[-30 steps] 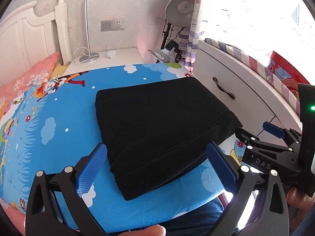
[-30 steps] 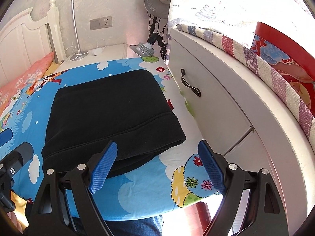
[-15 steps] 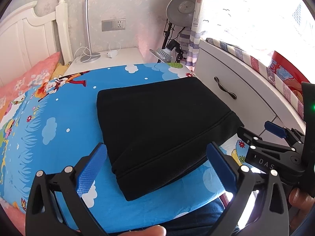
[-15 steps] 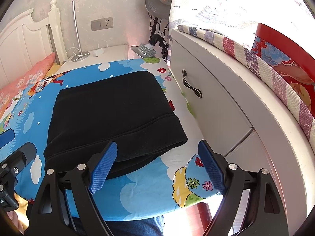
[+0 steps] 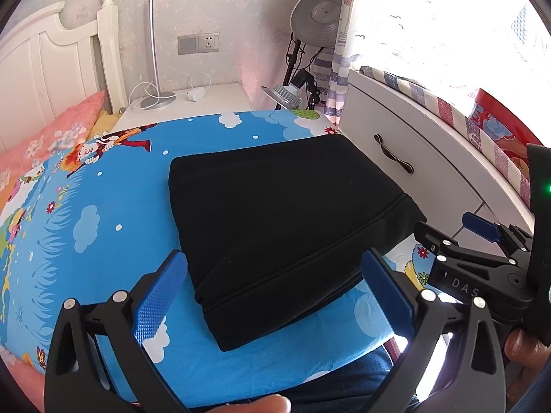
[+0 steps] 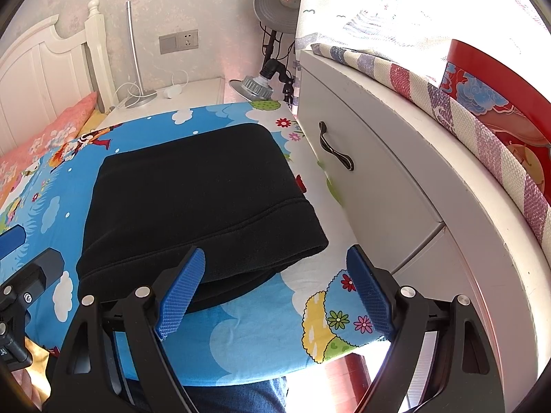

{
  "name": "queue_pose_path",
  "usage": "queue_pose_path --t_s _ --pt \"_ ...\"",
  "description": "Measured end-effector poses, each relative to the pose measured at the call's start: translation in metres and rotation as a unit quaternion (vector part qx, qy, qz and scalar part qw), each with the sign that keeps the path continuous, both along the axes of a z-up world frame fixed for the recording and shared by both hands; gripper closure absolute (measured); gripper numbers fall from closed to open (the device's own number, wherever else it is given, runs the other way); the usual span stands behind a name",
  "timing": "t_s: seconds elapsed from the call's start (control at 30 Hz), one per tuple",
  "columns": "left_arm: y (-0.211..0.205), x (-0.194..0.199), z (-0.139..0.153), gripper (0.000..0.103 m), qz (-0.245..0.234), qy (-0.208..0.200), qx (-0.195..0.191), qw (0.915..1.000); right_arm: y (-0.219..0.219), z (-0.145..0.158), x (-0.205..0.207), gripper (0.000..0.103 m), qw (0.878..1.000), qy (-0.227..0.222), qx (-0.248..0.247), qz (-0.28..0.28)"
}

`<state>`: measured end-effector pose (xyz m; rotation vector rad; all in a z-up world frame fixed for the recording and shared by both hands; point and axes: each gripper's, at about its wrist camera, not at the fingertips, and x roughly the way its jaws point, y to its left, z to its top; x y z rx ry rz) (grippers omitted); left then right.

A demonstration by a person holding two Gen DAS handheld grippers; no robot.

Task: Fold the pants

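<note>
The black pants (image 5: 279, 220) (image 6: 193, 199) lie folded into a thick rectangle on the blue cartoon-print bed sheet (image 5: 96, 213) (image 6: 248, 327). My left gripper (image 5: 275, 275) hovers open just short of the fold's near edge, nothing between its blue pads. My right gripper (image 6: 275, 275) is open too, over the pants' near right corner and the sheet, holding nothing. The right gripper (image 5: 482, 241) also shows at the right edge of the left wrist view.
A white drawer unit (image 6: 378, 179) with a dark handle stands close along the bed's right side, with a striped cloth and a red box (image 6: 496, 99) on top. Behind are a white nightstand (image 5: 186, 103), lamps, the headboard (image 5: 51, 69) and a pink pillow (image 5: 44, 134).
</note>
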<state>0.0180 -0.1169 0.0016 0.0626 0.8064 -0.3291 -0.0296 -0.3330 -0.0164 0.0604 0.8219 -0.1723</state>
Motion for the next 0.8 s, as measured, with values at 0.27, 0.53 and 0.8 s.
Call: queue_pose_path --t_s 0.27,0.53,0.8 --pt "0.0 0.0 0.0 0.002 0.0 -0.001 0.001 1.0 0.0 -0.001 -0.001 0.022 1.0 0.002 0.002 0.0" --pt "-0.001 -0.006 0.005 0.002 -0.006 -0.029 -0.015 0.9994 -0.001 -0.004 -0.001 0.022 1.0 0.004 0.006 0.0" --pt "0.062 0.012 0.019 0.002 0.053 -0.02 -0.06 0.9966 -0.001 -0.003 -0.004 0.015 0.999 -0.018 0.042 0.017"
